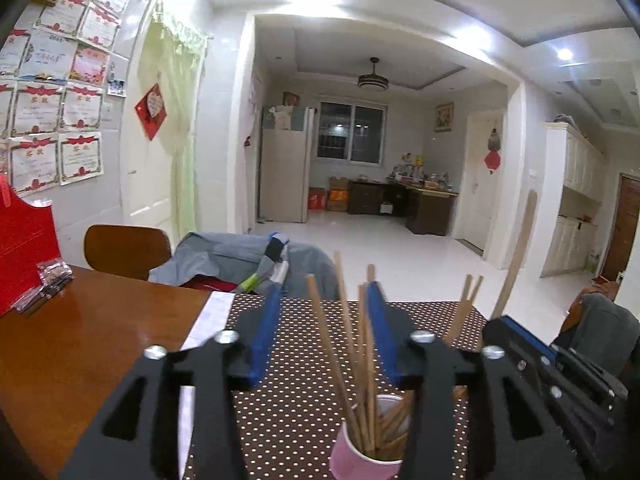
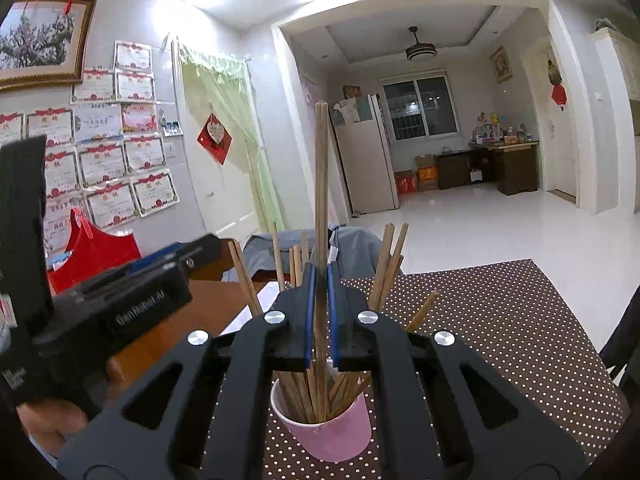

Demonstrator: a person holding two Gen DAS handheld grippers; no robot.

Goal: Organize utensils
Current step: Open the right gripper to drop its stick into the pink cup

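Observation:
A pink paper cup (image 2: 330, 432) stands on a brown polka-dot mat (image 2: 500, 320) and holds several wooden chopsticks (image 2: 384, 272). My right gripper (image 2: 320, 270) is shut on one upright chopstick (image 2: 321, 168), whose lower end is inside the cup. In the left wrist view the cup (image 1: 360, 454) sits low between my left gripper's jaws. My left gripper (image 1: 324, 292) is open, with its blue pads on either side of the chopsticks (image 1: 352, 340). The right gripper's body shows at the right of that view (image 1: 560, 368), with the held chopstick (image 1: 516, 256) above it.
The mat lies on a wooden table (image 1: 80, 340). A red box (image 1: 24, 236) and small packets (image 1: 52, 280) sit at the table's left. A chair (image 1: 124, 248) and grey clothing (image 1: 248, 256) stand behind the table. The left gripper's body shows at the left of the right wrist view (image 2: 120, 304).

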